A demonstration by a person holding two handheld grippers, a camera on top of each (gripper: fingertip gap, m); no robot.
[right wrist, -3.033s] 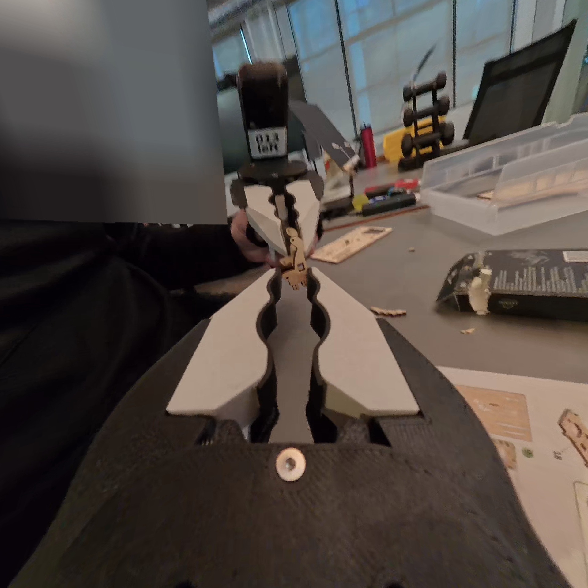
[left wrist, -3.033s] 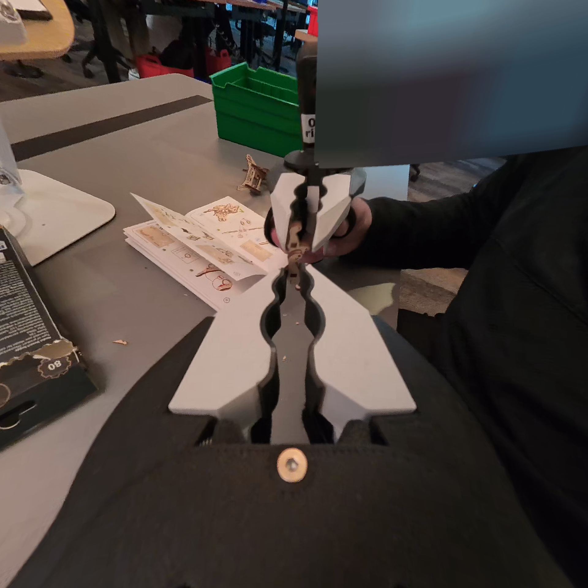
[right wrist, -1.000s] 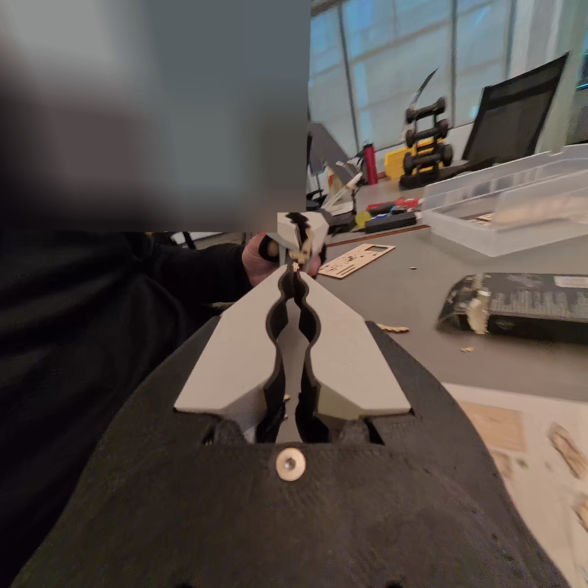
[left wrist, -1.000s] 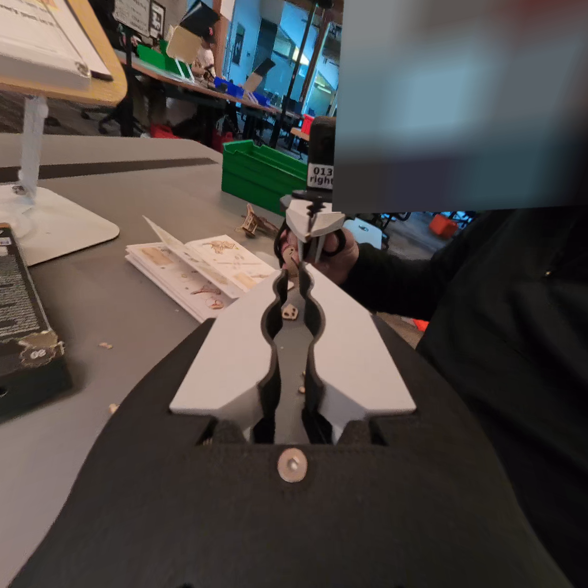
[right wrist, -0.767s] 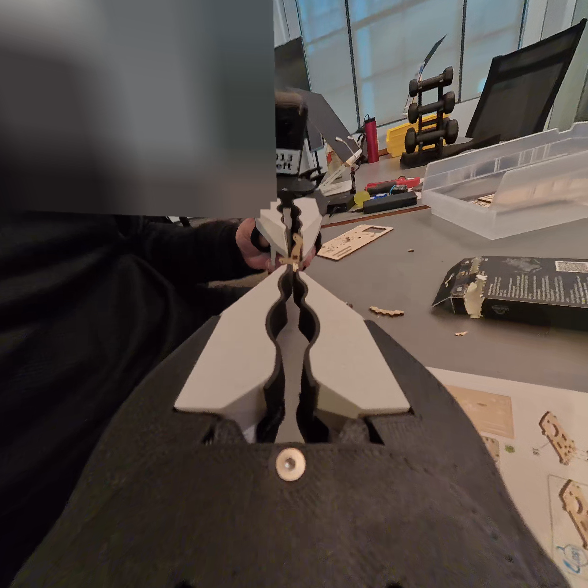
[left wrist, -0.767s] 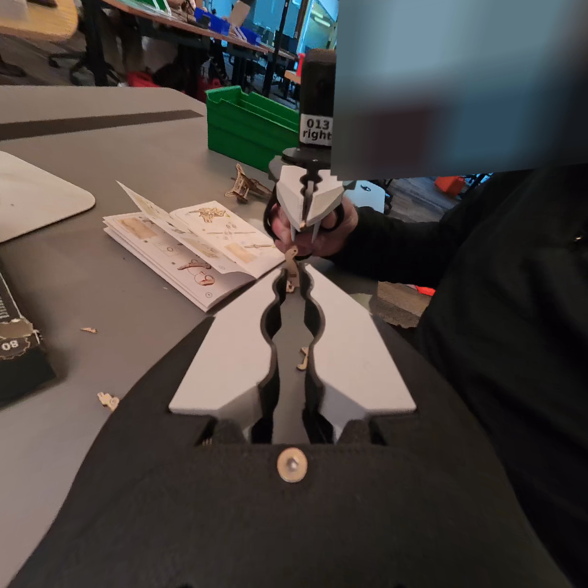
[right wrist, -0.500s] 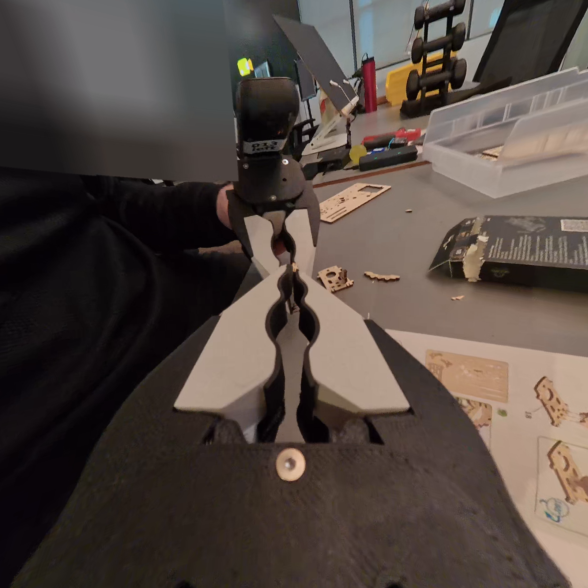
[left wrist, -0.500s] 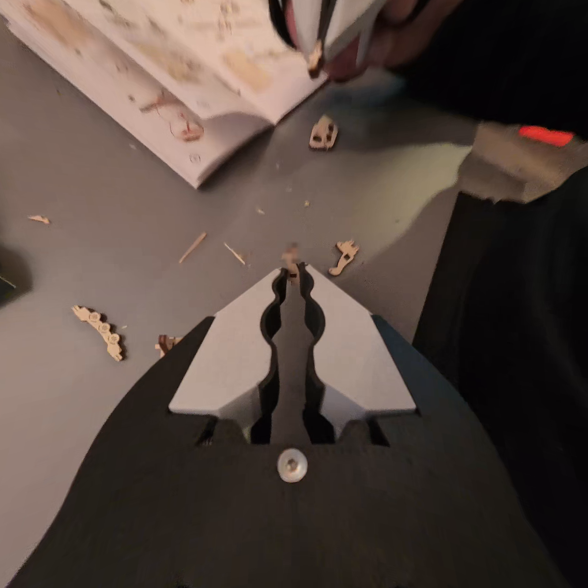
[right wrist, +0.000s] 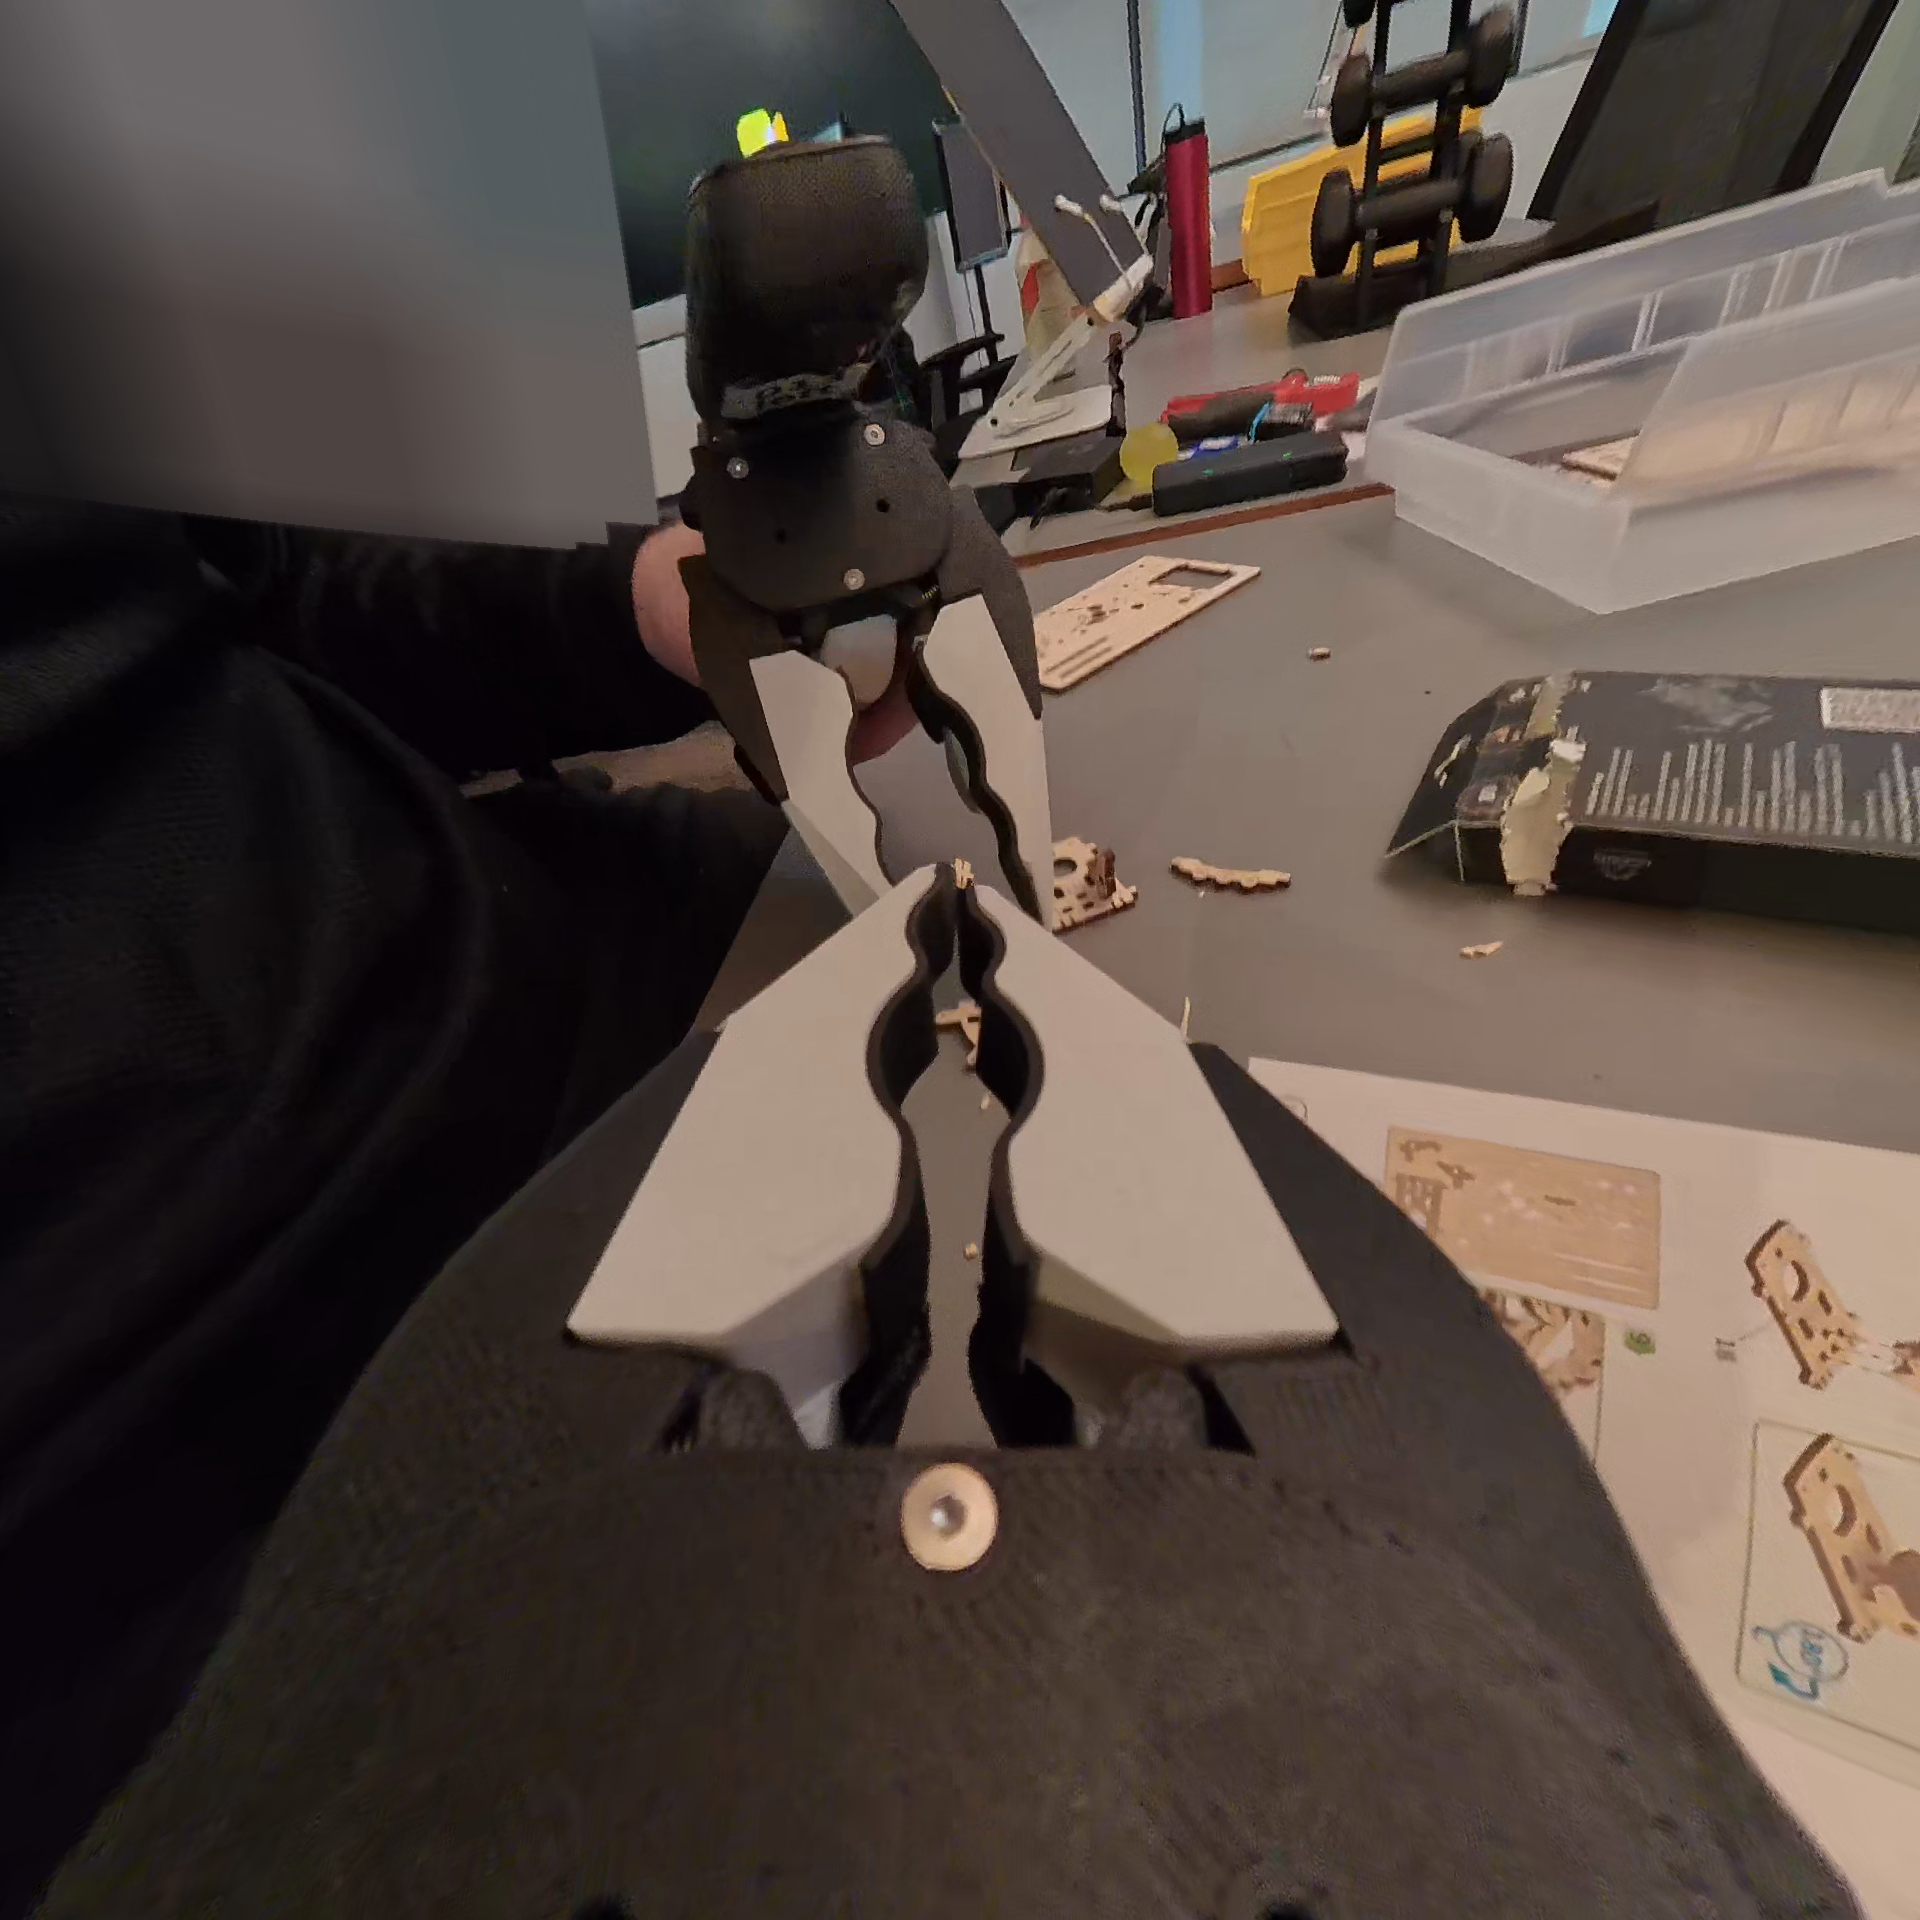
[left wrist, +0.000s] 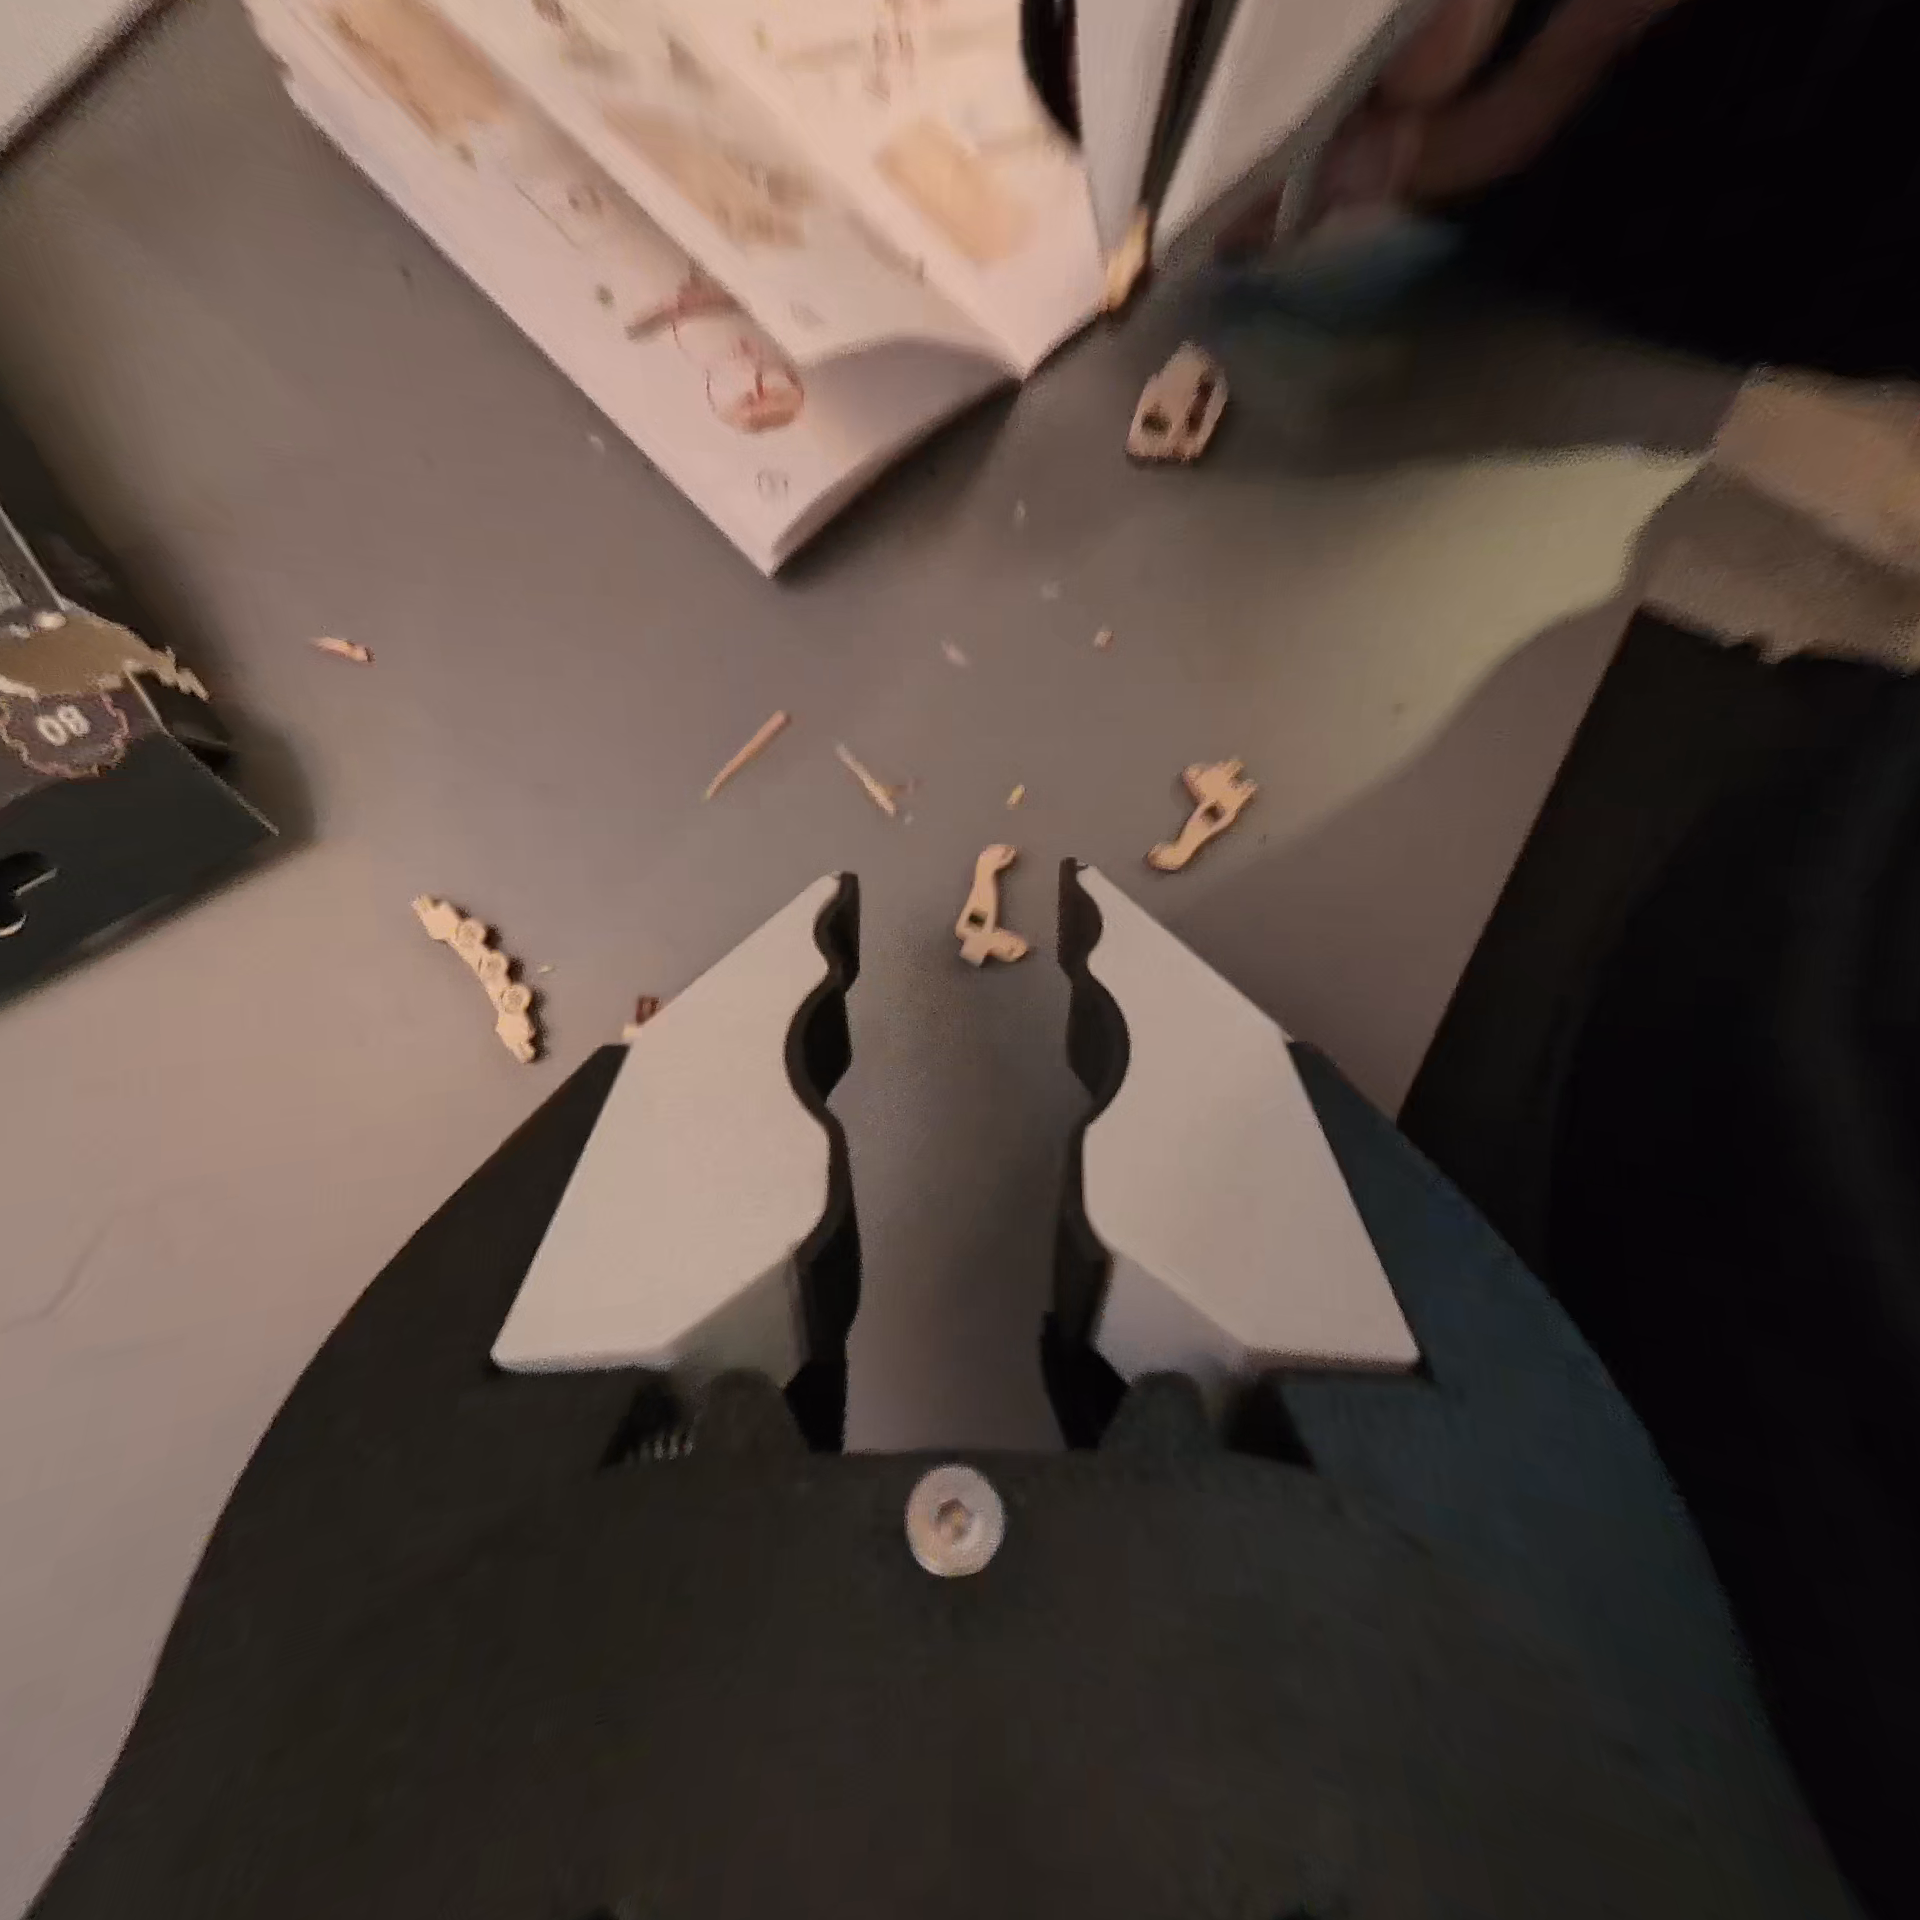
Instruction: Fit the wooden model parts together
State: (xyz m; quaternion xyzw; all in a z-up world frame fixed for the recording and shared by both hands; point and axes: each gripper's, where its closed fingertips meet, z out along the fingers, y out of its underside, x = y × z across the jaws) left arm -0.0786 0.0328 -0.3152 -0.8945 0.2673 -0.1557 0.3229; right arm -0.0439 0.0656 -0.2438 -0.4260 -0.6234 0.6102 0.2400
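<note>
My left gripper (left wrist: 956,883) had just sprung open, dropping its wooden part (left wrist: 987,906) onto the surface (left wrist: 468,582) at twelve o'clock between the fingertips, while my right gripper (right wrist: 958,896) stayed clenched on a wooden sliver (right wrist: 962,874), so fitting needs a re-grasp.

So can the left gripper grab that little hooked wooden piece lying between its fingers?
Probably yes. The left gripper is open, and the small hooked wooden piece lies on the grey table between its fingertips with nothing covering it.
</note>
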